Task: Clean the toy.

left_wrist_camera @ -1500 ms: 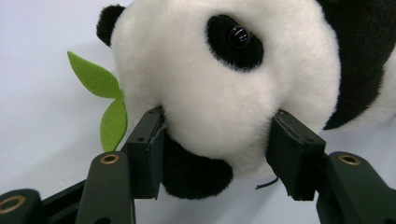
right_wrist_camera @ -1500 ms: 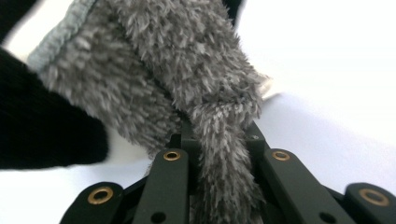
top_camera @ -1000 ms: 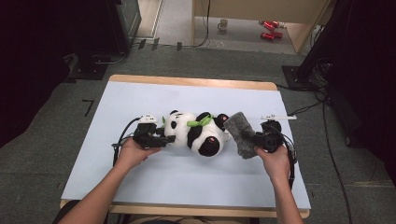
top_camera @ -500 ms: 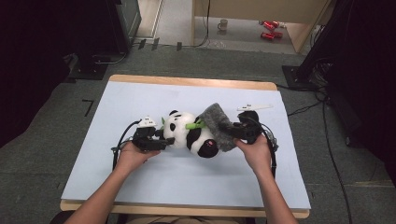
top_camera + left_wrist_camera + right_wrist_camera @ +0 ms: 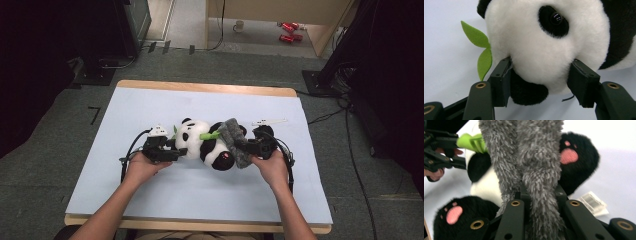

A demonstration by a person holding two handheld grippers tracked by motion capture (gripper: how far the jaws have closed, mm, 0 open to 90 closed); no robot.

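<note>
The left gripper (image 5: 540, 75) pinches the panda's (image 5: 205, 142) head; the right gripper (image 5: 540, 202) clamps a grey cloth (image 5: 534, 162), apparently draped over the panda's hidden belly.

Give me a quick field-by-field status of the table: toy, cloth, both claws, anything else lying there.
toy: panda plush lying on the blue table cover, green leaf beside its head
left claw: jaws pressed into the panda's head on both sides
cloth: grey fuzzy cloth draped across the panda's body, between its two pink-padded paws
right claw: jaws closed on the lower end of the grey cloth
other: white barcode tag on the cover by one paw
hands: one on each claw
</note>
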